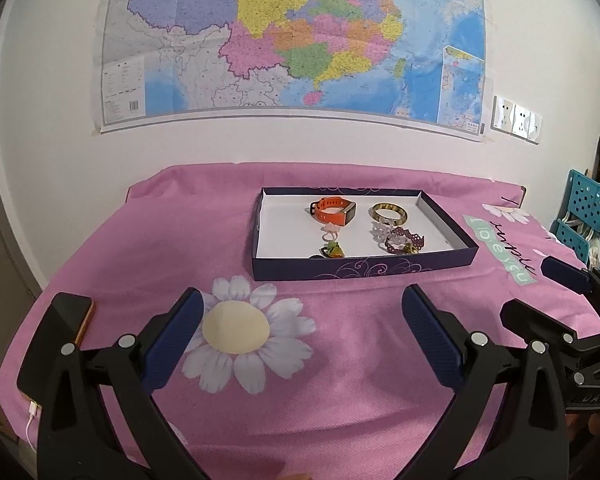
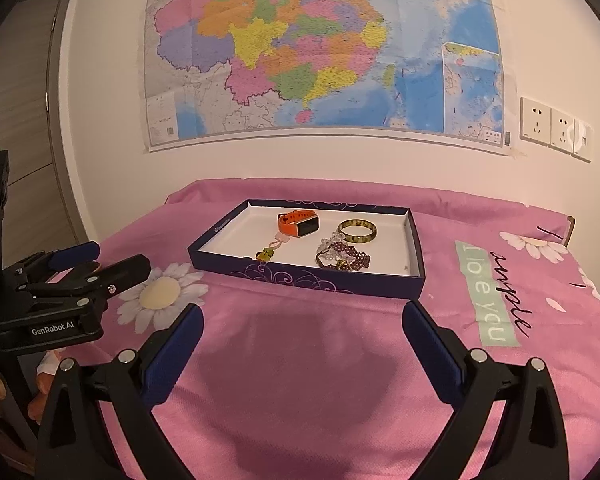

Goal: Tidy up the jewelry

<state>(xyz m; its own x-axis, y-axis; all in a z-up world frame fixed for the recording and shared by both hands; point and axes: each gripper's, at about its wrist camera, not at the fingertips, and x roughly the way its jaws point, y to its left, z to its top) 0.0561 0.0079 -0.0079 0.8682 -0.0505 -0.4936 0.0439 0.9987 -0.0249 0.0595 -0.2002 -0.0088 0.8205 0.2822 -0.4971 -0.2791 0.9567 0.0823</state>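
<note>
A shallow dark blue box [image 1: 360, 270] [image 2: 300, 278] with a white inside sits on the pink cloth. In it lie an orange watch [image 1: 334, 211] [image 2: 299, 223], a yellow-green bangle [image 1: 389, 213] [image 2: 357, 231], a purple bead bracelet [image 1: 404, 241] [image 2: 346, 261], a clear bead bracelet [image 1: 380, 230] and a pink-and-green charm [image 1: 331, 247] [image 2: 270, 250]. My left gripper [image 1: 302, 304] is open and holds nothing, well short of the box. My right gripper [image 2: 303, 320] is open too, just in front of the box's near wall.
A black phone [image 1: 58, 332] with a white cable lies at the table's left front corner. Blue perforated baskets [image 1: 584, 204] stand off the right edge. The wall with a map [image 1: 292, 36] and sockets [image 2: 556, 128] backs the table. A door [image 2: 24, 120] is at left.
</note>
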